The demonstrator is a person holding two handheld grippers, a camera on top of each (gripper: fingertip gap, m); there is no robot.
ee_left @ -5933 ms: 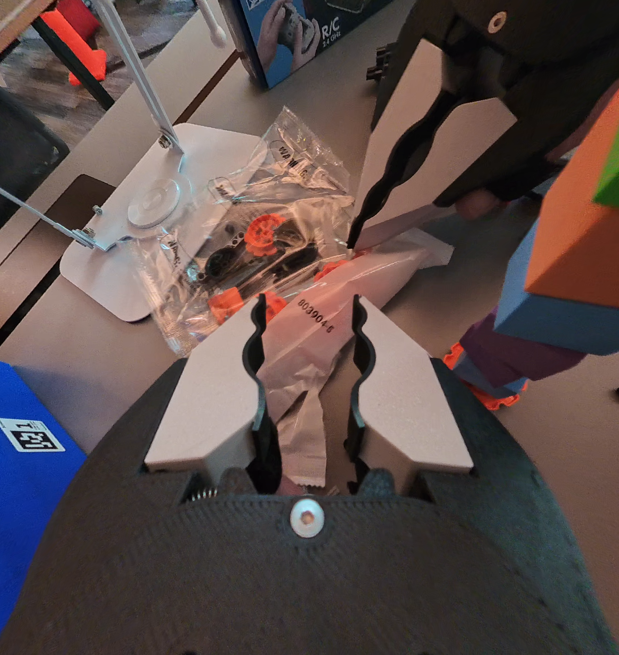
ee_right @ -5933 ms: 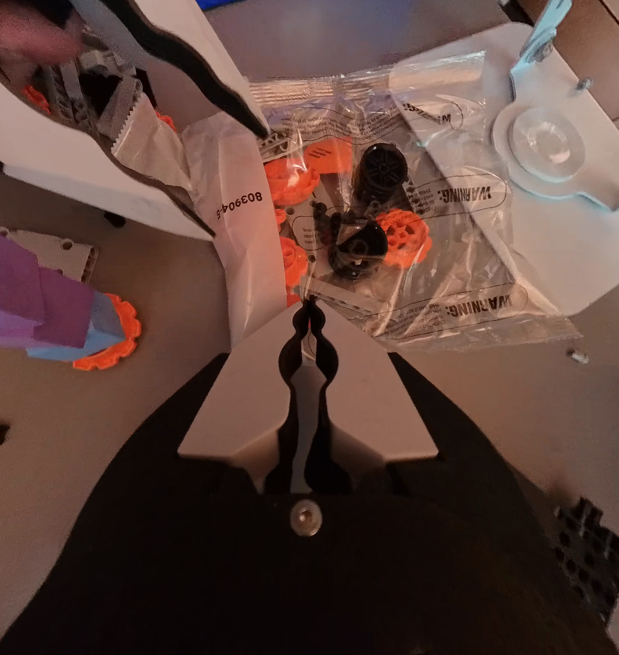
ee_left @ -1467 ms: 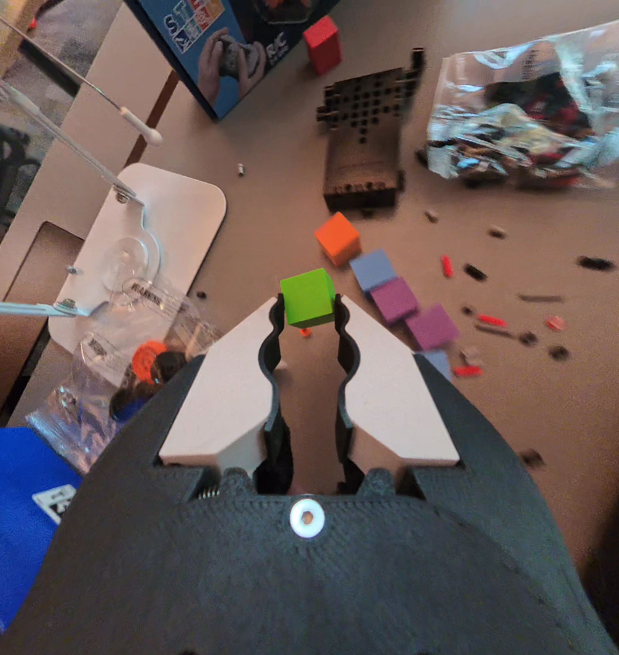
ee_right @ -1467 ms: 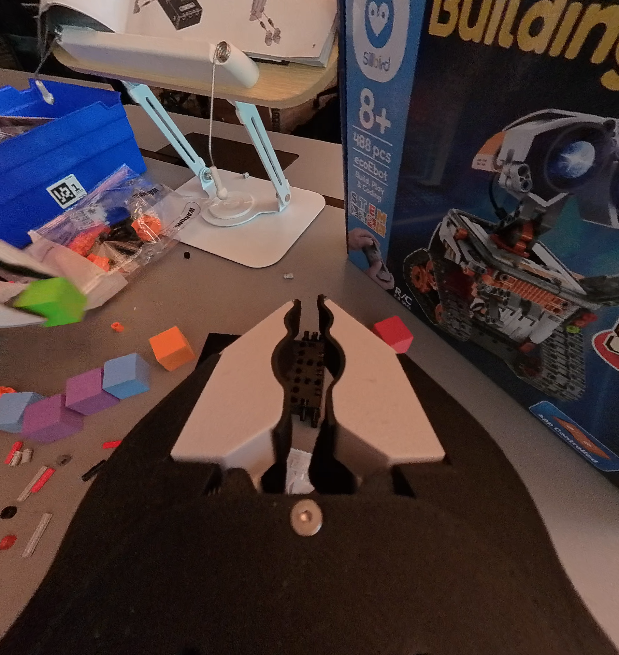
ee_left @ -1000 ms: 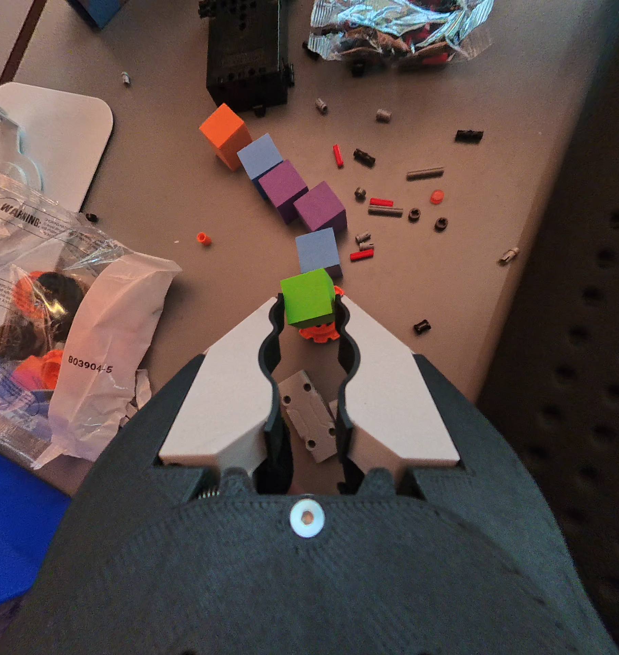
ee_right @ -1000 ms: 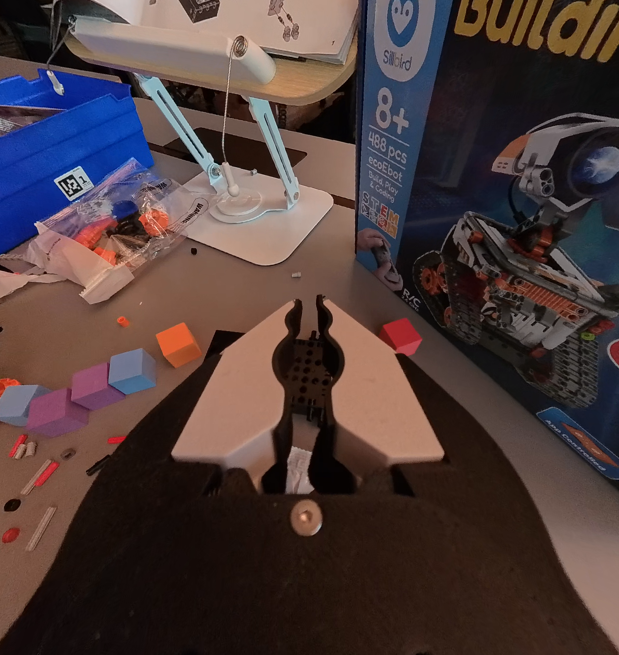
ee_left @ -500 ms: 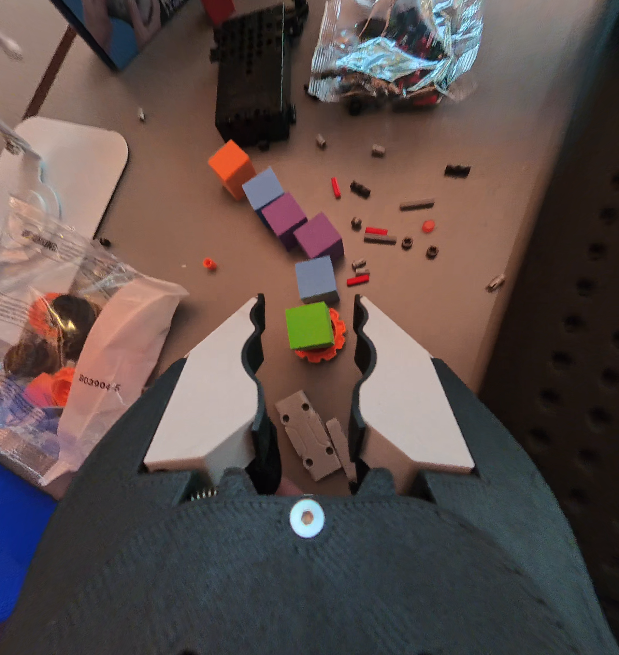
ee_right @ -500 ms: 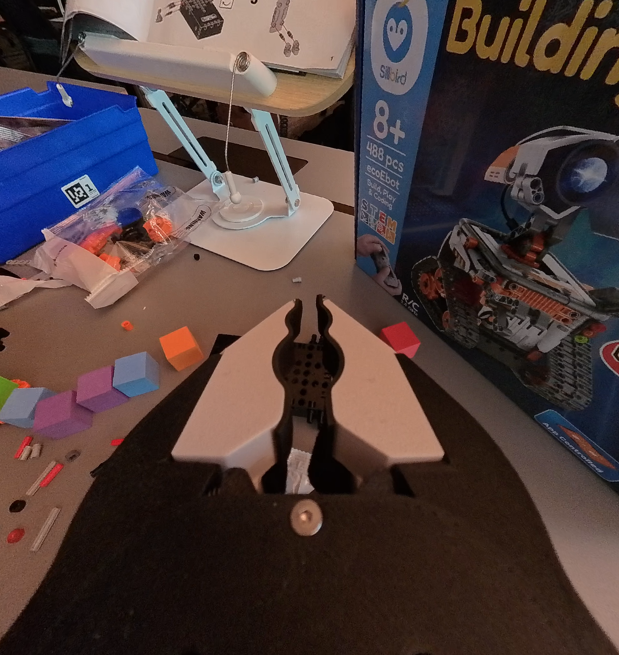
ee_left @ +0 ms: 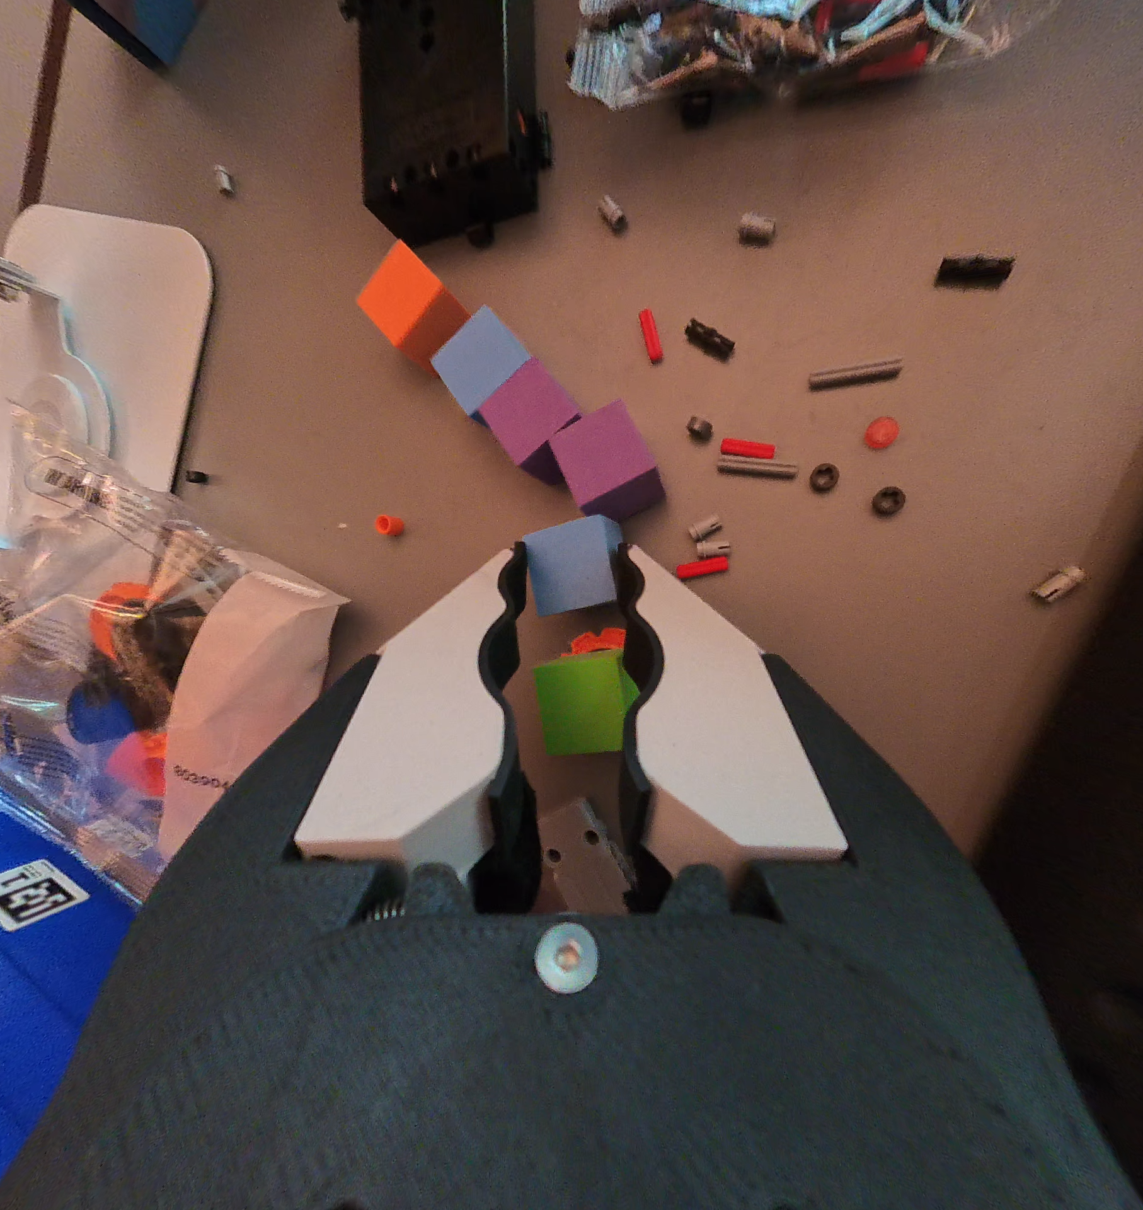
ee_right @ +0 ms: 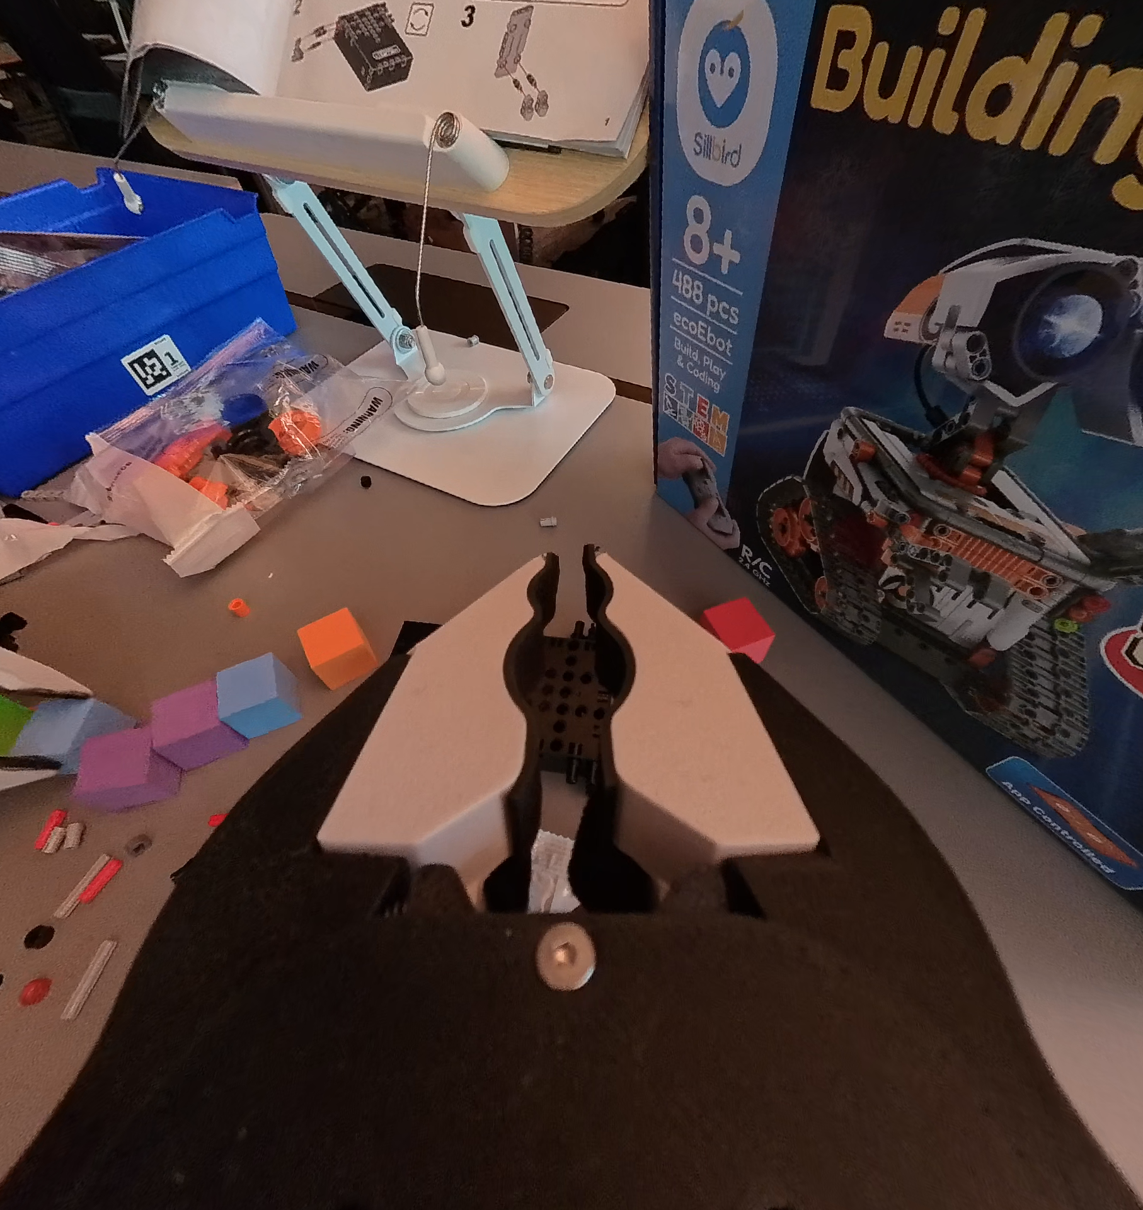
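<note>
Print is borne by the blue box (ee_right: 948, 458), the open booklet (ee_right: 457, 52), the clear bag (ee_right: 261, 406) and the blue bin's white tag (ee_right: 156, 363).

The left tool (ee_left: 572, 576) covers the sides of the pale blue cube (ee_left: 572, 566) at its tips, so contact there cannot be judged. Just behind that cube, the green cube (ee_left: 582, 704) hides most of an orange toothed disc (ee_left: 596, 638), and a grey holed piece (ee_left: 579, 851) disappears under the tool's body. Far from the pale blue cube, the black perforated block (ee_left: 448, 111) and the crinkled bag of parts (ee_left: 778, 39) are cut by the top edge; that bag is blurred. The clear bag (ee_left: 97, 655) to the left is blurred too.

In the right wrist view, the right tool (ee_right: 572, 560) hides most of the black perforated block (ee_right: 569, 707), and the picture box (ee_right: 916, 393) runs off the right edge.
</note>
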